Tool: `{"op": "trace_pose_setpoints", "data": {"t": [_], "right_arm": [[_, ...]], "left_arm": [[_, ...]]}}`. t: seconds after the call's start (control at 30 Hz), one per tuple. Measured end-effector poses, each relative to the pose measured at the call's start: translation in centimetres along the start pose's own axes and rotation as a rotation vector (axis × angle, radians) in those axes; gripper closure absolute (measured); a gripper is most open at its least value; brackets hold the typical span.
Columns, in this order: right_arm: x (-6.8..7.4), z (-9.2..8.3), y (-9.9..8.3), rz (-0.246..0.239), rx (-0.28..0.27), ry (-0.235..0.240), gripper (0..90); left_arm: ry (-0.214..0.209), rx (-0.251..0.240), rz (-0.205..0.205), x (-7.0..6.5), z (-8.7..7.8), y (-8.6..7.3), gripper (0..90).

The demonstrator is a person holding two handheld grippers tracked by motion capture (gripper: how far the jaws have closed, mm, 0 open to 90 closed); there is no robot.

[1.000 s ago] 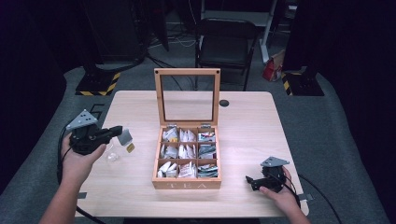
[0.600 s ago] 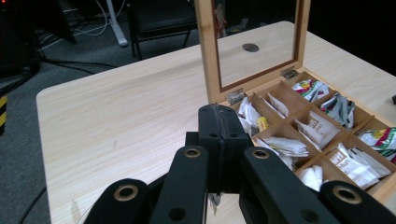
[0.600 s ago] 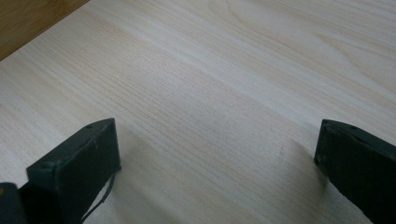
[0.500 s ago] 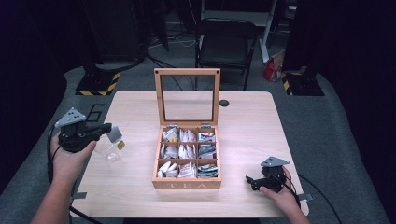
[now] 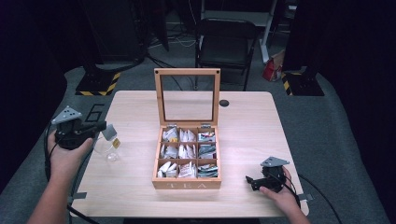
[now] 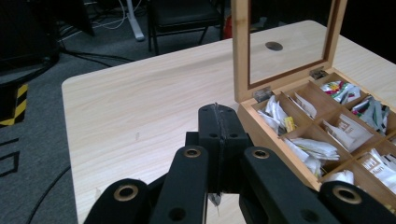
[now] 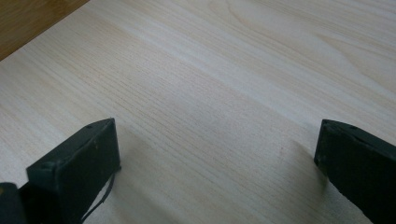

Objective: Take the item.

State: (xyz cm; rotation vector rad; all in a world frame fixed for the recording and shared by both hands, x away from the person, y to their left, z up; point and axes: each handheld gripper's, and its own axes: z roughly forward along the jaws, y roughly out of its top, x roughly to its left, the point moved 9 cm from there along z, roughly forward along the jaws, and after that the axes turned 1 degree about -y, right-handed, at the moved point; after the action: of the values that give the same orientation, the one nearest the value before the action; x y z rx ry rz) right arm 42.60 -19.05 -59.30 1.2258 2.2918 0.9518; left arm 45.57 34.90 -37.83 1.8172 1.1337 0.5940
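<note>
An open wooden tea box [image 5: 187, 184] stands mid-table, its windowed lid [image 5: 187, 72] upright and its compartments holding several tea packets [image 5: 187, 150]. My left gripper [image 5: 100, 127] hovers at the table's left edge, shut on a small tea bag [image 5: 109, 132] with a yellow tag [image 5: 116, 143] dangling below it. In the left gripper view the jaws of the left gripper [image 6: 217, 116] are pressed together on a thin sliver, and the box [image 6: 240, 51] lies ahead to the right. My right gripper [image 5: 252, 179] rests open at the front right. Its fingers [image 7: 79, 158] stand wide apart over bare wood.
A small clear wrapper [image 5: 111, 156] lies on the table [image 5: 252, 121] below the tea bag. A dark round spot [image 5: 224, 102] marks the tabletop behind the box. A black chair [image 5: 226, 42] stands beyond the far edge. The box corner [image 7: 28, 18] appears in the right gripper view.
My left gripper has drawn back leftward toward the table's edge, carrying the tea bag with it. The clear wrapper stayed put. The right gripper has not moved.
</note>
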Motion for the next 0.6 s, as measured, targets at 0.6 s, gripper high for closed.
{"op": "trace_pose_setpoints", "data": {"t": [0.6], "right_arm": [[0.0, 0.0, 0.0, 0.000, 0.000, 0.000, 0.0]], "left_arm": [[0.082, 0.002, -0.052, 3.2, 0.4, -0.6, 90.0]]}}
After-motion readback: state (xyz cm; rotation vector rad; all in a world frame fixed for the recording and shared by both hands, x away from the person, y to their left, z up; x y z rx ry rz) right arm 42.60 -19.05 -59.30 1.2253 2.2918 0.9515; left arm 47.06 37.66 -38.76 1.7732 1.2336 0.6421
